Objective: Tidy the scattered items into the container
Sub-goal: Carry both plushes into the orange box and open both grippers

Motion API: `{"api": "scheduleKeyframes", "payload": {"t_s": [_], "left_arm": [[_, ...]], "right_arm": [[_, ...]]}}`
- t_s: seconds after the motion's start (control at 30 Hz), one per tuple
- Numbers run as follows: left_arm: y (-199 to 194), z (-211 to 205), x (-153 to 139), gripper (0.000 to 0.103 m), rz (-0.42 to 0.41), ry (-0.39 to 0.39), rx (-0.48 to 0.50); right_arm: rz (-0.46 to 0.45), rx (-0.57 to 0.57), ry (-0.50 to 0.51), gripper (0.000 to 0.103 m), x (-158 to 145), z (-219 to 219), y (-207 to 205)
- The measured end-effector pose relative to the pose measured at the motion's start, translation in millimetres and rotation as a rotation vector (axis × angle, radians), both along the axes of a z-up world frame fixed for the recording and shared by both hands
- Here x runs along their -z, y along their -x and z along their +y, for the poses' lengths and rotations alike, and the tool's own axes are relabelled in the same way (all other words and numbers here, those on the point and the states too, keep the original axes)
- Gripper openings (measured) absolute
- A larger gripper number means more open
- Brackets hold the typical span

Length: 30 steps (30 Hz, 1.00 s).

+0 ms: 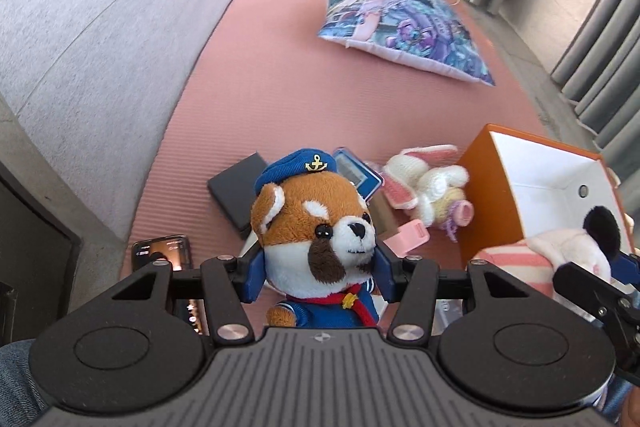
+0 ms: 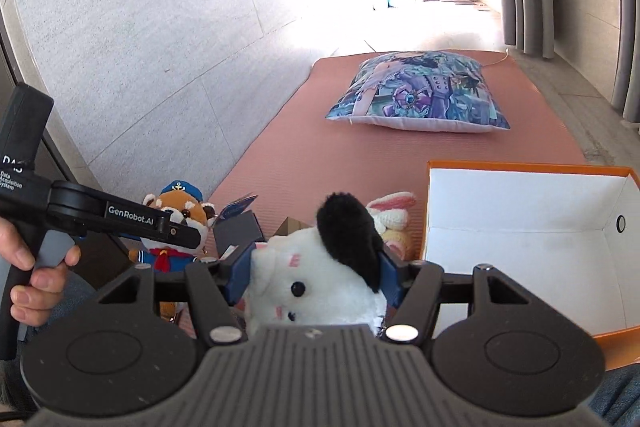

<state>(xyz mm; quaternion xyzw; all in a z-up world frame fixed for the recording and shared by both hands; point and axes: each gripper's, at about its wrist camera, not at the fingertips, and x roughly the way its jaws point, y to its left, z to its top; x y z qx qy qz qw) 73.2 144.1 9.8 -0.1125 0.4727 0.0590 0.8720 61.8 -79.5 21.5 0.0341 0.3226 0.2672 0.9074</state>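
My left gripper (image 1: 318, 273) is shut on a red panda plush (image 1: 312, 227) in a blue sailor cap and holds it upright above the pink mat; the plush also shows in the right wrist view (image 2: 176, 219). My right gripper (image 2: 314, 279) is shut on a white plush dog with black ears (image 2: 320, 279), just left of the orange box (image 2: 520, 167) with a white inside. The dog (image 1: 560, 255) shows in the left wrist view in front of the box (image 1: 492, 183). A knitted white and pink bunny (image 1: 424, 183) lies on the mat beside the box.
On the pink mat (image 1: 280, 67) lie a dark flat case (image 1: 236, 191), a blue card pack (image 1: 356, 175), a pink clip-like item (image 1: 408, 237) and a phone (image 1: 164, 251). A printed cushion (image 2: 416, 95) lies farther back. Grey floor is at the left, curtains at the right.
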Motion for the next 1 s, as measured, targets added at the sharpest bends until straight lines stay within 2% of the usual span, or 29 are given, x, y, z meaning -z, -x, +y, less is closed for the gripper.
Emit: {"api": "scheduleKeyframes", "payload": {"t_s": [0.27, 0.53, 0.73, 1.0], "left_arm": [[-4, -53, -22, 0.062, -0.104, 0.096, 0.149], [-19, -95, -21, 0.062, -0.156, 0.187, 0.254], [-37, -127, -13, 0.062, -0.164, 0.244, 0.286], [-63, -167, 8, 0.062, -0.119, 0.214, 0.330]], "right_arm": [[-0.089, 0.118, 0.003, 0.065, -27, -40, 4], [-0.152, 0.205, 0.051, 0.065, -35, -75, 1], [-0.108, 0.325, 0.093, 0.066, -24, -98, -12], [-0.040, 0.498, 0.081, 0.066, -2, -120, -31]]}}
